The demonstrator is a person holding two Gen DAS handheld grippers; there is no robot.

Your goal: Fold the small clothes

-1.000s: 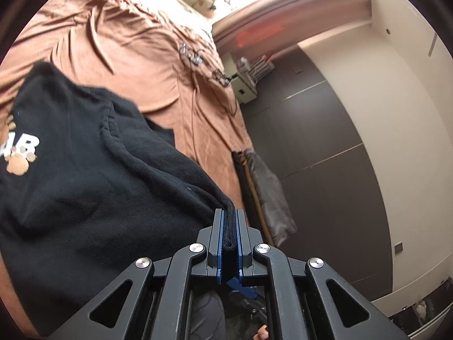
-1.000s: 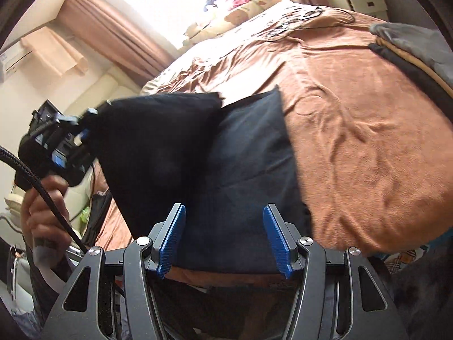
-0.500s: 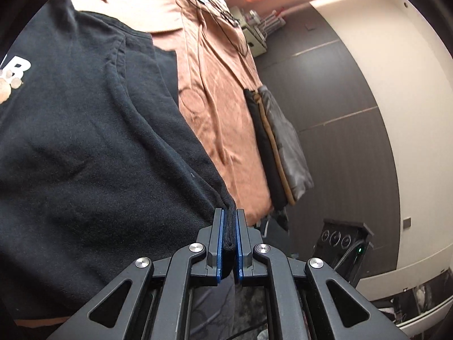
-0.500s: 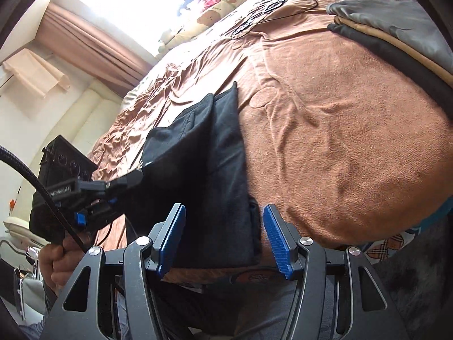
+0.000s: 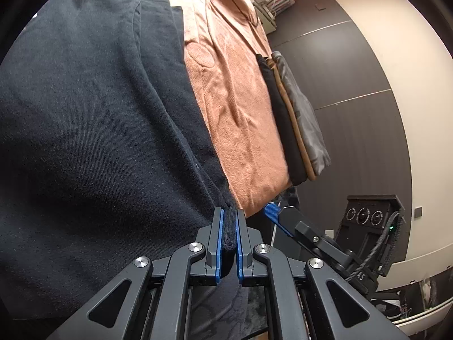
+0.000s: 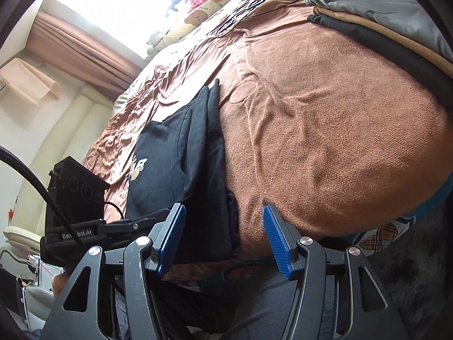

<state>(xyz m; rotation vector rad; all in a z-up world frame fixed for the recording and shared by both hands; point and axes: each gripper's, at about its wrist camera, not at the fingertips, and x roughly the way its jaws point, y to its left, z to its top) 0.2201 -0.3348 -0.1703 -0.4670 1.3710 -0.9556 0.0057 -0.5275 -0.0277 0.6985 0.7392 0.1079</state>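
Black shirt [image 6: 181,175] lies folded near your edge of the bed, on the brown blanket [image 6: 325,141]. Curtained window beyond; folded stack [image 5: 294,119] at the bed's side. Your left tongs [image 5: 230,226] pinch its hem; right tongs [image 6: 223,238] hang parted, empty.

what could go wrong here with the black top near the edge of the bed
1. The left gripper is clamped on a thick bunched edge of the black top; letting go carelessly may leave that edge crumpled rather than flat.
2. The top lies close to the near edge of the brown blanket, so a pull toward the person could drag it off.
3. The right gripper is open with one finger by the blanket; closing now might pinch blanket instead.
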